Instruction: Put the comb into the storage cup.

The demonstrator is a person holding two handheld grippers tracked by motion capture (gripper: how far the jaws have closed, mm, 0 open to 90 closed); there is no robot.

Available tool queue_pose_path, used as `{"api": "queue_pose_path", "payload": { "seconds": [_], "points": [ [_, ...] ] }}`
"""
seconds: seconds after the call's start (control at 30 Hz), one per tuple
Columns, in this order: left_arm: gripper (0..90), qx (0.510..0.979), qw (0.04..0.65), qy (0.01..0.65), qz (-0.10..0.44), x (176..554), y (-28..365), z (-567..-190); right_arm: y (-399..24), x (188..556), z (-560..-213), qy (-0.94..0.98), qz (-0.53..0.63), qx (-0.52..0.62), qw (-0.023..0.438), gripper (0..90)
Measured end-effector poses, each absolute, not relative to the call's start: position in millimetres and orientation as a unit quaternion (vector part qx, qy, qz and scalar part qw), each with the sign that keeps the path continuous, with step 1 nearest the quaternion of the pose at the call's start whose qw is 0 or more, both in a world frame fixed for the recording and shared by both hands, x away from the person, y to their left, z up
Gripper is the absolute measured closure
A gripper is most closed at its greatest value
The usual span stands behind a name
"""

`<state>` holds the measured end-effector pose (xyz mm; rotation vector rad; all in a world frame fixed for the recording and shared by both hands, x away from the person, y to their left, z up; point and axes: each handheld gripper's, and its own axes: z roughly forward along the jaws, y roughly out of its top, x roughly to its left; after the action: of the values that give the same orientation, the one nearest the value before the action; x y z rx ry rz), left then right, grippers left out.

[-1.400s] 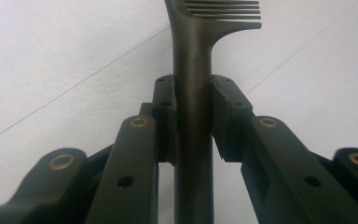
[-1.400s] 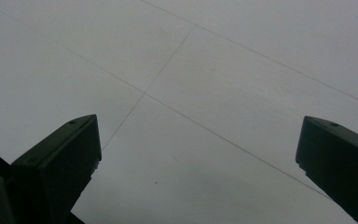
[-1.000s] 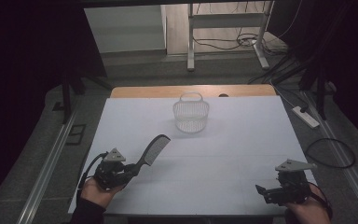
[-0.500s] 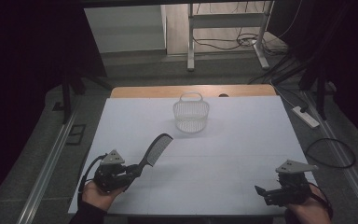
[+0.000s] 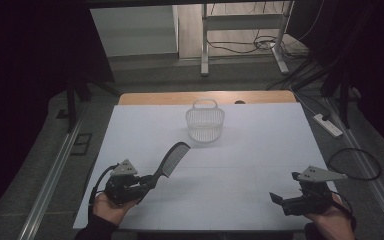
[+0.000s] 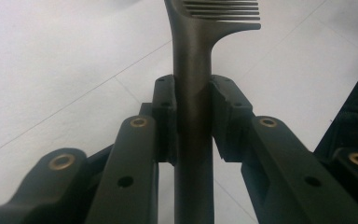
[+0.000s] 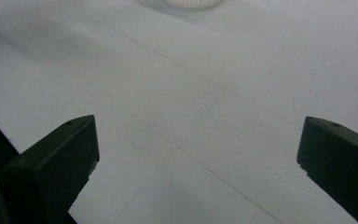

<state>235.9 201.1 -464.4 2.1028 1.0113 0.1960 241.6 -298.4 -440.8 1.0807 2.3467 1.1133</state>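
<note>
At lower left the left gripper (image 5: pixel 147 182) clamps the dark comb (image 5: pixel 172 159) by its stiff, light, likely slippery handle, while the right gripper (image 5: pixel 284 198) gapes empty.

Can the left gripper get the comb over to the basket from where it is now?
Probably yes. The left gripper is shut on the comb, whose head points toward the white basket. Only bare white table lies between them, and the right gripper sits open, well aside.

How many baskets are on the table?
1. The white basket stands alone near the table's far edge, in the middle, beyond the comb held in the left tool. Nothing on the table could hide another.
</note>
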Motion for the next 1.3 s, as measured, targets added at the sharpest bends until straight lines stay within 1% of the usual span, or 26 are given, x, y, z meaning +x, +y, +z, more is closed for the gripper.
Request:
{"api": "queue_pose_path", "payload": {
  "seconds": [0.07, 0.47, 1.13, 1.3],
  "points": [
    [71.9, 0.828, 0.39, 0.395, 0.076, 237, 199, -465, -298, 243, -438, 0.818, 0.404, 0.378, 0.155, 0.0],
    [71.9, 0.831, 0.394, 0.384, 0.078, 243, 193, -466, -291, 257, -424, 0.816, 0.42, 0.368, 0.15, 0.0],
    [72.0, 0.837, 0.397, 0.367, 0.086, 252, 180, -467, -254, 283, -419, 0.815, 0.45, 0.357, 0.081, 0.0],
    [72.0, 0.837, 0.4, 0.365, 0.084, 253, 176, -468, -245, 289, -418, 0.815, 0.453, 0.353, 0.072, 0.0]
  ]
}}
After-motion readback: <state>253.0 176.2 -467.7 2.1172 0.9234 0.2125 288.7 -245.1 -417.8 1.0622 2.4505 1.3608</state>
